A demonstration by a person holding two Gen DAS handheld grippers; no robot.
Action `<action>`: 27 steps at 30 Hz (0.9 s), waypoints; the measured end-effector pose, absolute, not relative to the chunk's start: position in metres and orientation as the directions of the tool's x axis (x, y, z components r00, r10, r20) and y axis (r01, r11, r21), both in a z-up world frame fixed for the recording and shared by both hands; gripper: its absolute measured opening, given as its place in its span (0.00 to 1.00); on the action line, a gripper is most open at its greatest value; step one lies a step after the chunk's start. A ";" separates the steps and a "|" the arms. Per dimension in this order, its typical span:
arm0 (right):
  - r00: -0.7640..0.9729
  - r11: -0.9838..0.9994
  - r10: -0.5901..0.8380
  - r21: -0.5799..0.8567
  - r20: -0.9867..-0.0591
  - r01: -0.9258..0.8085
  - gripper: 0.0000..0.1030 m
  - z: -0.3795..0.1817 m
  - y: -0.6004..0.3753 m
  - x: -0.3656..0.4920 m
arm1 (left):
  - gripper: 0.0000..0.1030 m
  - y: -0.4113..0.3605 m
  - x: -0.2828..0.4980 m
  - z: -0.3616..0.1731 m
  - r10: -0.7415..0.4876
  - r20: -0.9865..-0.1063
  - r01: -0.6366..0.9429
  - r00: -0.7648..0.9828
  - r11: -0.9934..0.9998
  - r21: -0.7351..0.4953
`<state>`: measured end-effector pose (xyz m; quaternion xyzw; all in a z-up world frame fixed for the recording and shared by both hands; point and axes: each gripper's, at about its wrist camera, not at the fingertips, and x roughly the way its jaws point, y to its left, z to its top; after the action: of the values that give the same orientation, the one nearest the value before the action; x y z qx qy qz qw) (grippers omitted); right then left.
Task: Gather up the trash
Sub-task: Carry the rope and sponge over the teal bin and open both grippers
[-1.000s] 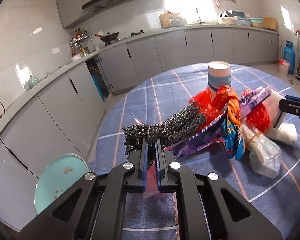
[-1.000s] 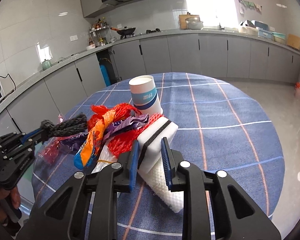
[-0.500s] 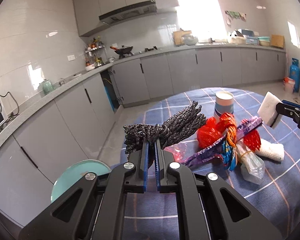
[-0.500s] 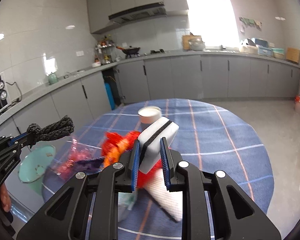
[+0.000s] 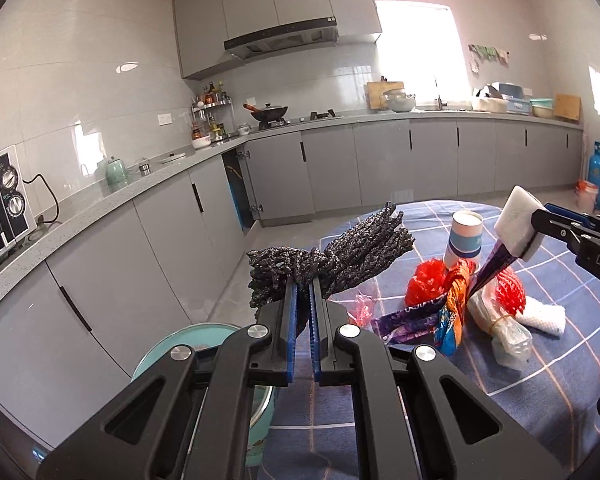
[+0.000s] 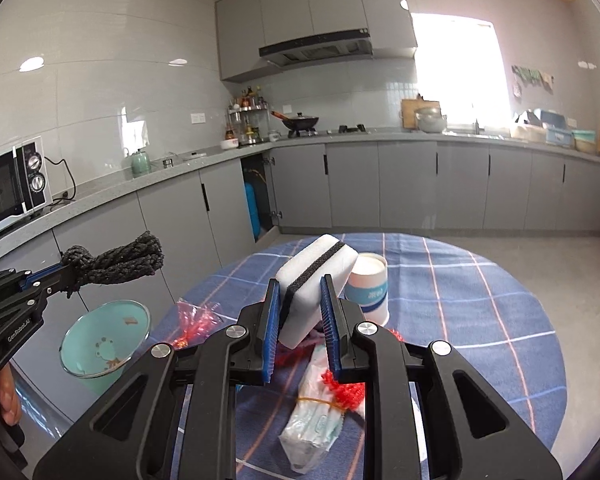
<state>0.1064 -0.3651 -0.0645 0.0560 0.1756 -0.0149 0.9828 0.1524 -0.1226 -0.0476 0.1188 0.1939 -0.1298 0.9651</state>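
- Holding a bundle of black rope [image 5: 332, 258] in my left tool [image 5: 304, 300], with the blue pads nearly together and clamped on the bundle's knotted middle; both ends fan out past the tips.
- From the right wrist view I see the same rope [image 6: 116, 262] up in the air at the left, above a teal bin [image 6: 104, 346] that stands on the floor beside the worktop.
- My right tool [image 6: 300, 312] grips a white sponge [image 6: 316, 276] with a black stripe; the pads press on its two sides and its upper part sticks out tilted above them.
- In the left wrist view the sponge [image 5: 518, 222] hangs above the worktop [image 5: 560, 360], clear of the pile below.
- On the blue checked cloth a paper cup [image 5: 464, 236] stands upright at the far side of the pile.
- Just in front of it lie red netting [image 5: 426, 286], an orange and blue wrapper [image 5: 452, 312], a purple wrapper [image 5: 408, 318] and a clear bag [image 5: 508, 336] bound with a rubber band.
- A white foam sleeve [image 5: 542, 316] lies beside the bag, touching it.
- A crumpled pink film [image 6: 196, 318] sits at the worktop's left edge, near the bin.
- I see a few scraps inside the bin.
- A hand [image 6: 6, 396] shows at the left tool's handle.
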 end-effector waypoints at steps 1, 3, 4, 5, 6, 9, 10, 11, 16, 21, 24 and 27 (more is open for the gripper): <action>0.940 0.994 -0.010 0.099 -0.340 0.046 0.20 -0.062 -0.363 0.104 | 0.06 -0.121 0.151 -0.045 -0.207 -0.401 0.297 0.893 0.939 0.176; 0.944 0.995 -0.012 0.092 -0.330 0.045 0.20 -0.058 -0.362 0.103 | 0.06 -0.119 0.149 -0.043 -0.208 -0.394 0.294 0.895 0.940 0.173; 0.946 0.995 -0.013 0.088 -0.325 0.044 0.20 -0.055 -0.361 0.102 | 0.06 -0.117 0.148 -0.043 -0.210 -0.391 0.295 0.896 0.940 0.171; 0.947 0.995 -0.016 0.086 -0.321 0.046 0.20 -0.053 -0.361 0.101 | 0.06 -0.117 0.146 -0.041 -0.210 -0.386 0.293 0.898 0.941 0.171; 0.948 0.995 -0.019 0.083 -0.317 0.048 0.20 -0.052 -0.360 0.099 | 0.06 -0.116 0.146 -0.040 -0.210 -0.383 0.292 0.900 0.941 0.170; 0.950 0.996 -0.008 0.085 -0.312 0.036 0.20 -0.049 -0.359 0.099 | 0.06 -0.114 0.146 -0.039 -0.208 -0.379 0.289 0.902 0.942 0.170; 0.950 0.996 -0.004 0.080 -0.311 0.031 0.20 -0.049 -0.357 0.100 | 0.06 -0.113 0.146 -0.039 -0.202 -0.377 0.282 0.904 0.944 0.171; 0.950 0.997 -0.003 0.074 -0.311 0.028 0.20 -0.050 -0.356 0.102 | 0.06 -0.112 0.146 -0.039 -0.197 -0.376 0.277 0.906 0.945 0.173; 0.944 0.998 0.037 0.065 -0.328 -0.016 0.20 -0.061 -0.344 0.120 | 0.06 -0.101 0.147 -0.043 -0.174 -0.383 0.256 0.907 0.951 0.175; 0.938 0.996 0.084 0.057 -0.335 -0.069 0.20 -0.063 -0.322 0.134 | 0.06 -0.087 0.151 -0.044 -0.144 -0.386 0.227 0.911 0.957 0.180; 0.936 0.993 0.113 0.055 -0.334 -0.100 0.20 -0.062 -0.311 0.140 | 0.06 -0.074 0.154 -0.045 -0.126 -0.386 0.208 0.914 0.962 0.177; 0.931 0.990 0.142 0.056 -0.335 -0.131 0.20 -0.060 -0.299 0.146 | 0.06 -0.064 0.155 -0.047 -0.107 -0.388 0.189 0.915 0.965 0.179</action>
<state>0.1465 -0.2991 -0.0597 0.0165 0.1715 0.0696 0.9826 0.1547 -0.0642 -0.0470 0.1072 0.1913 -0.0761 0.9727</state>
